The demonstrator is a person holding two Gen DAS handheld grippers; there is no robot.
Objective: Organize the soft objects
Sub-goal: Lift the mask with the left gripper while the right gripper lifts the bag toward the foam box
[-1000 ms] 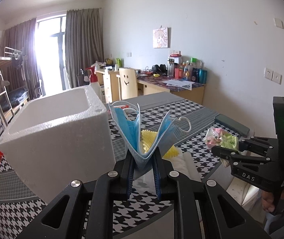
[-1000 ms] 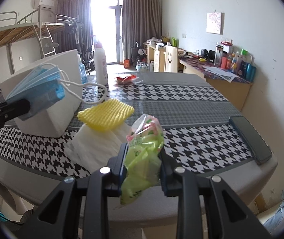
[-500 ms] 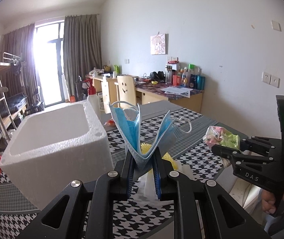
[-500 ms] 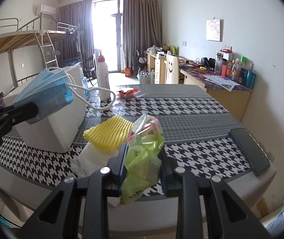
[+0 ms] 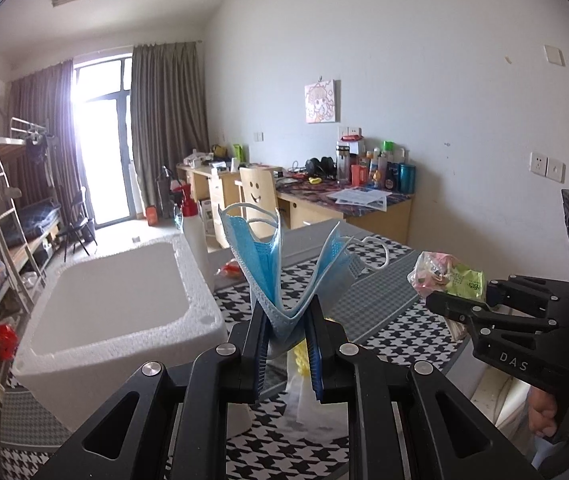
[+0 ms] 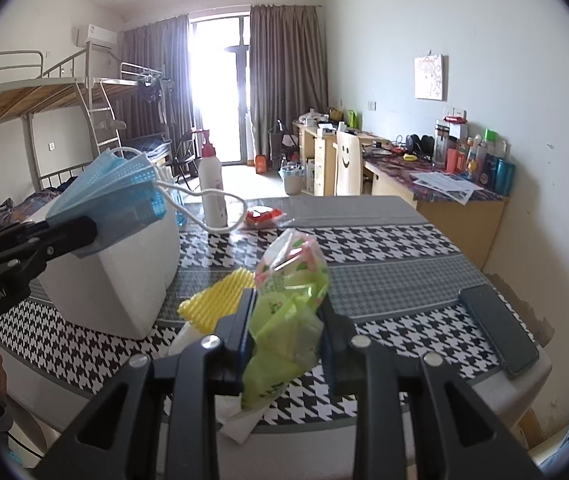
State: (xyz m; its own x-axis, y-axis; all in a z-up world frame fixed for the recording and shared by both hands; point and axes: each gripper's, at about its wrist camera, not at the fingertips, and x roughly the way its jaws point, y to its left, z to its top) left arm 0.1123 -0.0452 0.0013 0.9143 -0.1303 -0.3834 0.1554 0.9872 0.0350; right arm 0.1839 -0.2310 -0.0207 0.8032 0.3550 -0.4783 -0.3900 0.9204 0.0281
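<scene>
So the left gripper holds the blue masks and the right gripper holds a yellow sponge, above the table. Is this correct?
One detail is wrong. The right gripper holds a green and pink plastic packet, not the yellow sponge, which lies on the table, as the right wrist view shows. The left gripper does hold the blue masks.

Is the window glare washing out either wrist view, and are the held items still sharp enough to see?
Left wrist view: the balcony window is blown out white, hazing the curtains beside it, yet the folded blue face masks in the left gripper stay crisp. Right wrist view: same glare, but the green-and-pink plastic packet in the right gripper reads clearly; fisheye bends the edges.
</scene>
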